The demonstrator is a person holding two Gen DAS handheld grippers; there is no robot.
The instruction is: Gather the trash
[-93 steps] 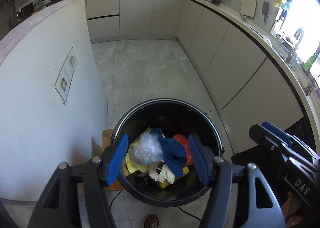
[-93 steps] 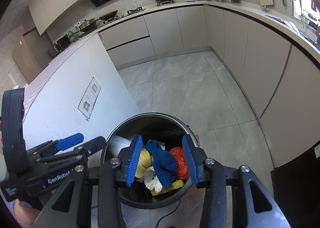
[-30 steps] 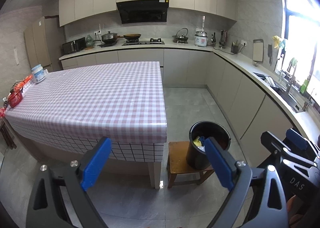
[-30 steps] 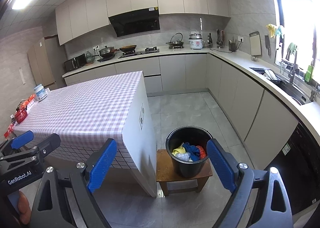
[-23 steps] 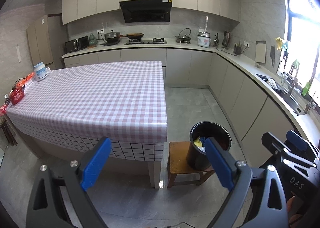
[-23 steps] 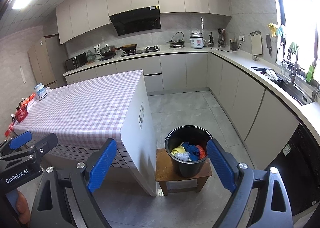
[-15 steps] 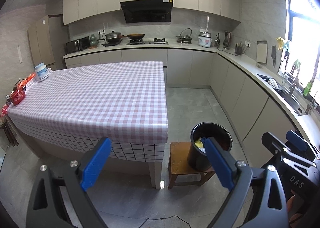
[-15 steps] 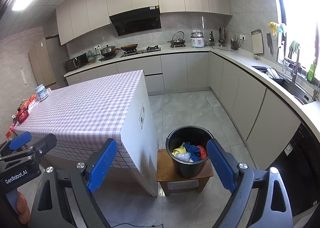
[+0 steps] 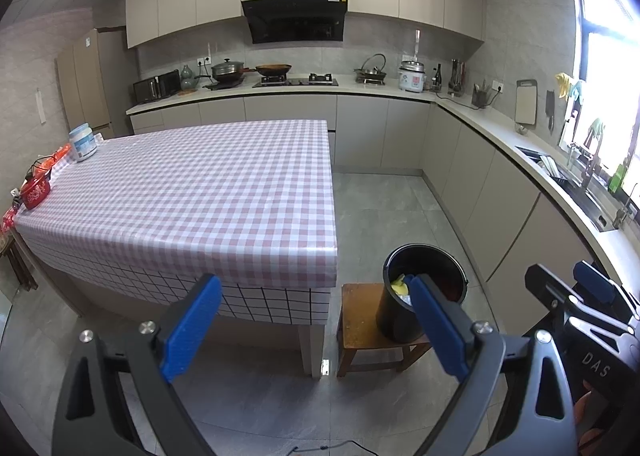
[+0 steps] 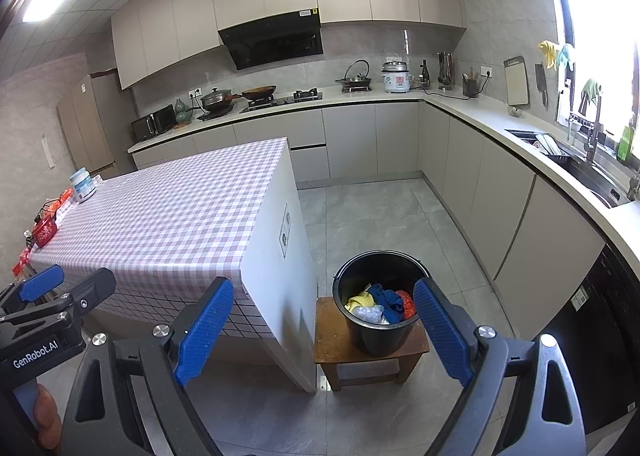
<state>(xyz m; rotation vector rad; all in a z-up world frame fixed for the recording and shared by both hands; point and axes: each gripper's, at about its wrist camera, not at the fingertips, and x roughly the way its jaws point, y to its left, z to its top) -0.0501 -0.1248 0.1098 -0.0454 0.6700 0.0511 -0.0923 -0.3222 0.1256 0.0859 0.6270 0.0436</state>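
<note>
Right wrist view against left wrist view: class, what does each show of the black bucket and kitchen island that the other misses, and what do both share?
Only the right wrist view shows the bucket's contents clearly, yellow, blue and red items, plus the island's white end panel.

Only the left wrist view shows the island's near tiled side.

Both show the bucket on a wooden stool, the checked tablecloth, and open, empty grippers: left, right.

A white tub [image 9: 83, 143] and a red pot [image 9: 35, 190] sit at the far left edge of the checked table [image 9: 192, 192]. A rice cooker [image 9: 412, 75] stands near the counter [image 9: 472, 112] corner. A small wooden stool [image 10: 328, 340] stands by the table.
</note>
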